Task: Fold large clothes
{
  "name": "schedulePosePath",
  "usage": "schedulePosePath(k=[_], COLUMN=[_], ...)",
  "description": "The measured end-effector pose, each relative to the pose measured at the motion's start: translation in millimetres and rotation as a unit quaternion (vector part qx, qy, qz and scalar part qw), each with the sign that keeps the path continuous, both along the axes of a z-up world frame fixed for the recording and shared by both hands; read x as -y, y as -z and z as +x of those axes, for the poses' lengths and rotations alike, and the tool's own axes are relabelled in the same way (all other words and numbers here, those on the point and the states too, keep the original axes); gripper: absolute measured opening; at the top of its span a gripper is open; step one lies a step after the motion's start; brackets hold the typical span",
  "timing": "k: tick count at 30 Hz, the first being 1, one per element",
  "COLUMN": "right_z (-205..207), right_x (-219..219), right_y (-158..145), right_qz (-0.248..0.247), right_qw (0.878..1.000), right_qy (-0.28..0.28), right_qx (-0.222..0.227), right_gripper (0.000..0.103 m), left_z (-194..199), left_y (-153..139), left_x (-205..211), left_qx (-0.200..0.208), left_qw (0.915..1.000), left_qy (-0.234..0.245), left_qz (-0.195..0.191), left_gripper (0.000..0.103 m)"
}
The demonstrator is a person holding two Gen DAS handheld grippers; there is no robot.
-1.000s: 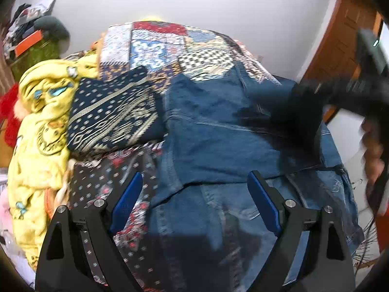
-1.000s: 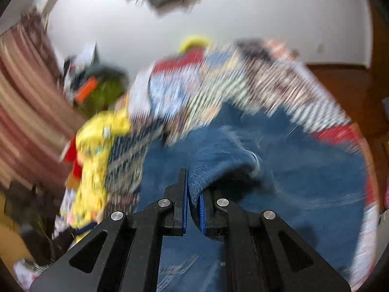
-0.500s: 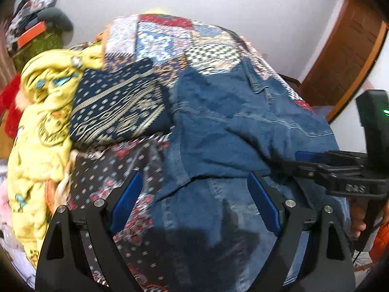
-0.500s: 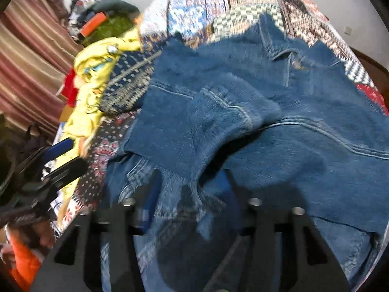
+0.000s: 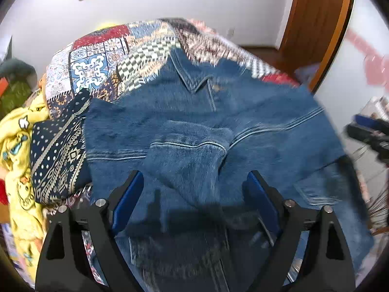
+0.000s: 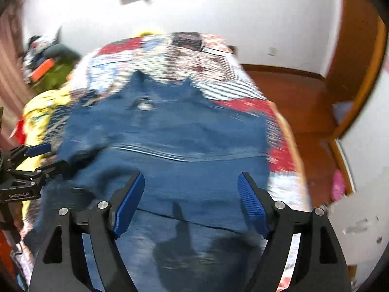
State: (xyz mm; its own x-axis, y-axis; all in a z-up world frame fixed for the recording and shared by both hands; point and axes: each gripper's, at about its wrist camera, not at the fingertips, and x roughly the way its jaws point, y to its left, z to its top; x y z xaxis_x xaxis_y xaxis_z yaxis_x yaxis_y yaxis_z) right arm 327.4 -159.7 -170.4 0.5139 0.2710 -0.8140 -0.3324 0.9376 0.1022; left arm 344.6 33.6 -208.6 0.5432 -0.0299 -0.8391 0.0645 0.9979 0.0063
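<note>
Denim jacket (image 5: pixel 218 126) spread on patchwork bedspread (image 5: pixel 102 56), sleeve folded across middle; left gripper (image 5: pixel 194 189) wide apart but closing, right gripper (image 6: pixel 190 199) opening, both above denim, gripping nothing.

The denim jacket (image 5: pixel 255 126) is made of thick blue cloth that looks rough and matt, with pale stitched seams. The patchwork bedspread (image 5: pixel 97 58) under it is thin printed cloth. The yellow garment (image 5: pixel 19 146) looks like soft cloth. Each claw is built from matt black plastic with small shiny metal bolts, and the blue pads (image 6: pixel 251 202) are seen to be bumpy. The door frame (image 5: pixel 313 24) is made of smooth, shiny brown wood.
</note>
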Motion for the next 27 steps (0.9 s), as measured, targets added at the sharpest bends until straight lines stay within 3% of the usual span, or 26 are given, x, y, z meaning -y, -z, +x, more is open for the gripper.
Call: schedulePosePath(k=[4,8,10,13,18,22,25,27], right_z=[14,22,26,27,30,30,30,29], right_x=[29,43,48,59,60,57,57,59], right_y=[22,48,60,72,75,76,78,79], right_qz=[0.014,0.027,0.043,0.065,0.082,0.071,0.070,0.070], right_qw=[0.999,0.994,0.991,0.986,0.983,0.985,0.985,0.985], right_qy=[0.035,0.059,0.069,0.077,0.080,0.078,0.081,0.082], right_qx=[-0.039,-0.082,-0.103,-0.130,-0.140,-0.136,-0.136,-0.137], right_gripper=[0.076,0.076,0.076,0.076,0.076,0.076,0.076,0.076], left_z=[19,26,27,30,20,2,-8,-14], left_y=[26,33,27,10,-30,-39,-21,2], left_x=[8,12,13,8,-23,-49,-66,-73], left_qx=[-0.026,-0.016,-0.006,0.016,0.062,0.079,0.050,0.008], left_qw=[0.9981,0.9968,0.9969,0.9980,0.9980,0.9966,0.9983,0.9996], left_qy=[0.002,0.011,0.015,0.014,-0.004,-0.020,-0.022,-0.021], left_qz=[0.056,0.077,0.076,0.059,-0.002,-0.012,-0.018,-0.020], left_gripper=[0.064,0.058,0.037,0.021,0.015,0.015,0.015,0.018])
